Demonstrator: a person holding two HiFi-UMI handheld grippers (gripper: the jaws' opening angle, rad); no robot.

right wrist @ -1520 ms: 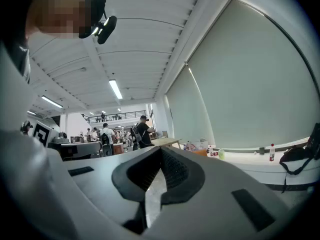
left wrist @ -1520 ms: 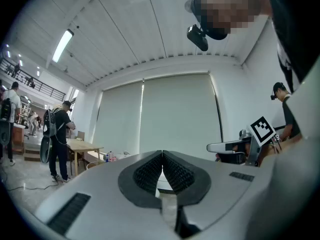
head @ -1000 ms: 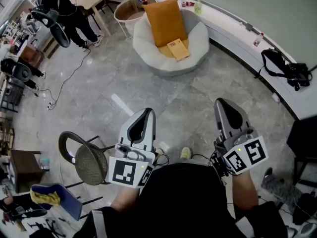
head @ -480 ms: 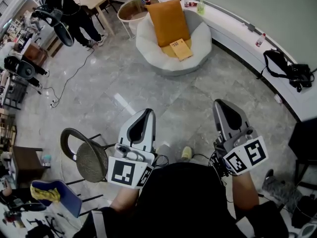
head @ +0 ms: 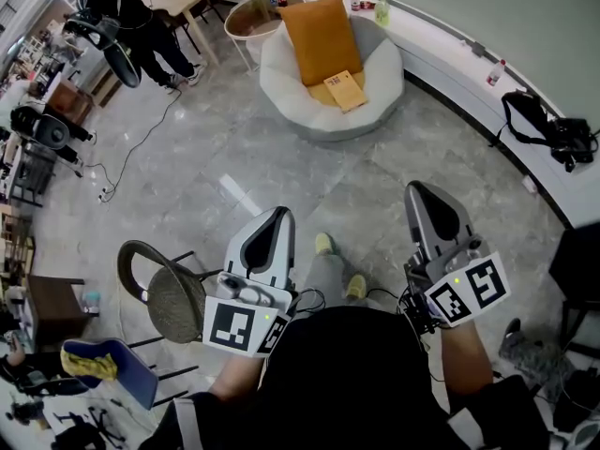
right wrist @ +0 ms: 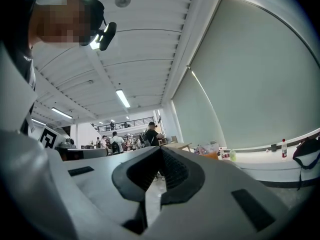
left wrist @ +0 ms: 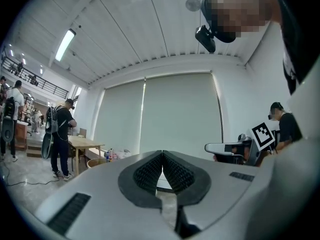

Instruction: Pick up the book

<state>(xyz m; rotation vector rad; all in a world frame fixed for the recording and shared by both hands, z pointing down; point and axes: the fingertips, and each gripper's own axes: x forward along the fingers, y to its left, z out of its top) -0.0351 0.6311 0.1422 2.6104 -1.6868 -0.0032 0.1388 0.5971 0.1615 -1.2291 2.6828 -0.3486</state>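
Pale beanbag chair (head: 384, 75) sitting at 12 o'clock on the grey floor (head: 216, 148), well apart from both grippers. Orange cushion (head: 322, 37) leaning upright in it. Left gripper (head: 278, 212) at 7 o'clock and right gripper (head: 419, 188) at 5 o'clock, fingers pressing together, gripping nothing. Tan book (head: 345, 91) lying on the seat at the cushion's 5 o'clock.

book (head: 345, 90): thin, tan-yellow cover with small dark print
state: closed, untouched
pose: lying flat, corners turned askew
place: on the seat of the round white armchair (head: 319, 126), right of its middle, near the front rim
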